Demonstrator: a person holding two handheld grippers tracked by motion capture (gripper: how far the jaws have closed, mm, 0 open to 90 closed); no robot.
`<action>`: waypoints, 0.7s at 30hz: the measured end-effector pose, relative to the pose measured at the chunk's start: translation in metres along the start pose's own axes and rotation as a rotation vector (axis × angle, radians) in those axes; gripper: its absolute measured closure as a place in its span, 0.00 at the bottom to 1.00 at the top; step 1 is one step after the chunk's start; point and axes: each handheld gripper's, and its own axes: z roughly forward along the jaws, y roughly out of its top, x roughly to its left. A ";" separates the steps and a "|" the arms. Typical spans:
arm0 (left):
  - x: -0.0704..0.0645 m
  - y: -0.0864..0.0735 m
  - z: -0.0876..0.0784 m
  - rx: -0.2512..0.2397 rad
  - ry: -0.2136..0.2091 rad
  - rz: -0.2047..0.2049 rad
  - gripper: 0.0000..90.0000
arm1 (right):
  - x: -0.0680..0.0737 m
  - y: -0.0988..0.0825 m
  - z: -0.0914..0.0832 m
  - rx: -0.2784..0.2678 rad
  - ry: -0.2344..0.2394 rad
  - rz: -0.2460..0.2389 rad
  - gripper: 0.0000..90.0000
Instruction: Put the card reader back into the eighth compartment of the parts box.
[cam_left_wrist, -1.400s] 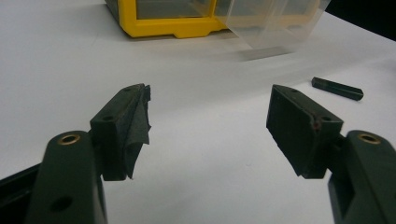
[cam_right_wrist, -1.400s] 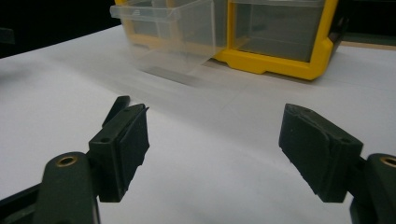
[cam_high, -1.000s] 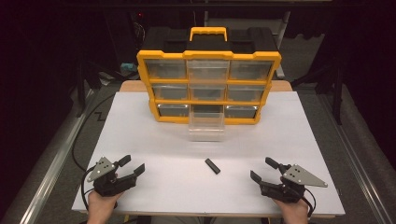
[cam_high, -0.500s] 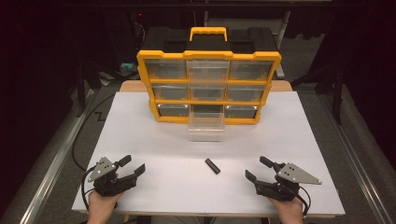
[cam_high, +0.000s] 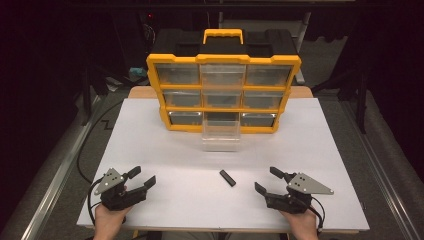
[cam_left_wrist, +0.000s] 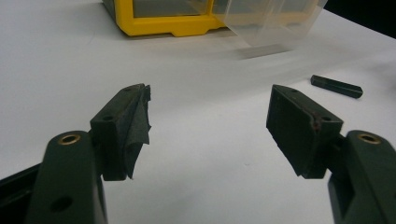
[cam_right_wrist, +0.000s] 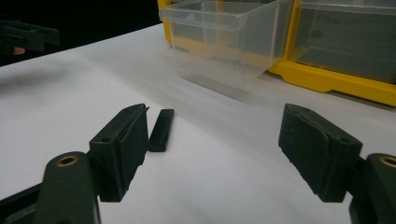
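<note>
Dark room; white table (cam_high: 150, 130) brightly lit, grey floor (cam_high: 395, 165) either side, metal rail (cam_high: 55, 180) left.

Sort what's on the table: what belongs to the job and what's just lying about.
Belongs to the job:
small black bar
clear drawer, pulled out
left gripper, open
right gripper, open, nearer the bar

Just there:
yellow drawer cabinet
white table

No legible text, label, brand, number or sign anywhere. Yellow drawer organizer (cam_high: 223, 94) at the far edge of the bench (cam_high: 150, 150): frame and clear drawer fronts unmarked. Small black bar (cam_high: 227, 178) near the bench's near edge: no print readable. Grey plates on both hand-held grippers: plain, holes only.
</note>
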 end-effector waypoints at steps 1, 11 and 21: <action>0.000 0.000 0.000 0.001 -0.002 0.001 0.34 | 0.001 0.000 0.001 -0.001 0.002 -0.001 0.27; 0.000 0.000 0.000 0.006 -0.003 0.004 0.34 | 0.009 0.005 0.015 0.011 0.035 -0.014 0.27; 0.000 0.000 0.000 0.007 -0.002 0.002 0.34 | 0.017 0.014 0.031 0.012 0.072 -0.039 0.27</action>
